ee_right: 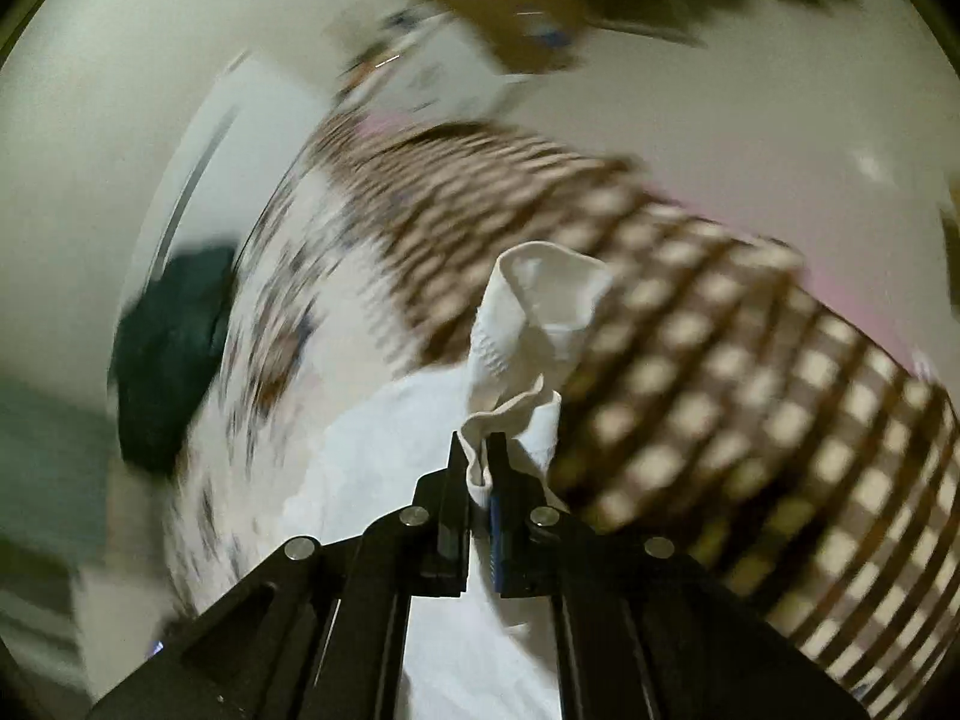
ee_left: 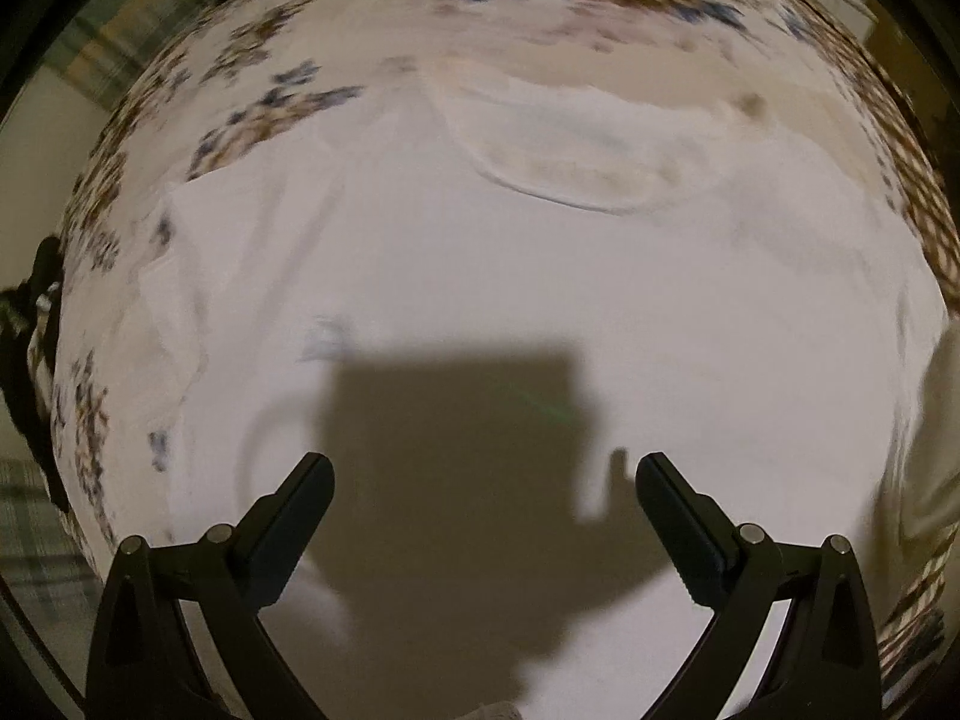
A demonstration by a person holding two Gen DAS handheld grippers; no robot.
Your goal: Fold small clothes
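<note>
Below the left tongs (ee_left: 485,483), spread wide and empty, a white shirt (ee_left: 480,276) is laid flat on the patterned bedcover (ee_left: 264,108), neckline on the far side. One edge is pinched and lifted by the clamped right tongs (ee_right: 478,450), so the fold is likely led from the right.

Dim warm light, heavy motion blur, fisheye-warped edges.

A white garment (ee_left: 480,276) lies spread on the floral-printed bedsheet (ee_left: 270,102).
</note>
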